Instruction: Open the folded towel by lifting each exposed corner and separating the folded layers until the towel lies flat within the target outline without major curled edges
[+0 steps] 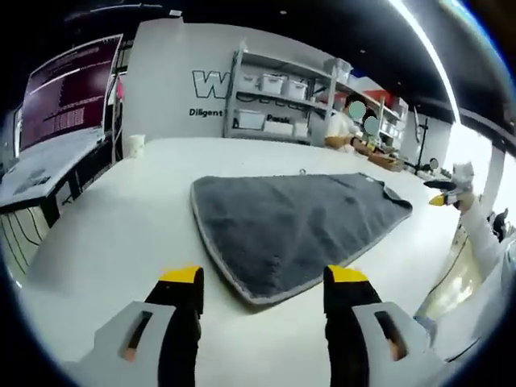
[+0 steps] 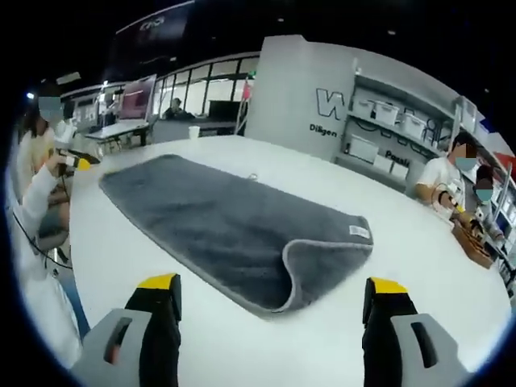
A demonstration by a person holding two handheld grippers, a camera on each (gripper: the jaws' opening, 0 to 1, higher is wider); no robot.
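Observation:
A dark grey towel (image 1: 294, 226) with a pale hem lies on the white table (image 1: 113, 234). In the left gripper view its near corner points between my left gripper's (image 1: 264, 278) yellow-tipped jaws, which stand open just short of it. In the right gripper view the same towel (image 2: 218, 222) stretches away to the left. Its near right end is folded over, with a curled hem edge (image 2: 294, 270) and a small white label (image 2: 359, 231). My right gripper (image 2: 272, 290) is open, its jaws apart on either side of that folded end and a little before it.
A white cup (image 1: 135, 145) stands at the table's far left edge. Shelves with white bins (image 1: 278, 101) line the back wall. People sit at the far right (image 2: 447, 181), and a person's sleeve (image 2: 36, 201) shows at the left. A desk with a monitor (image 1: 68, 93) is at left.

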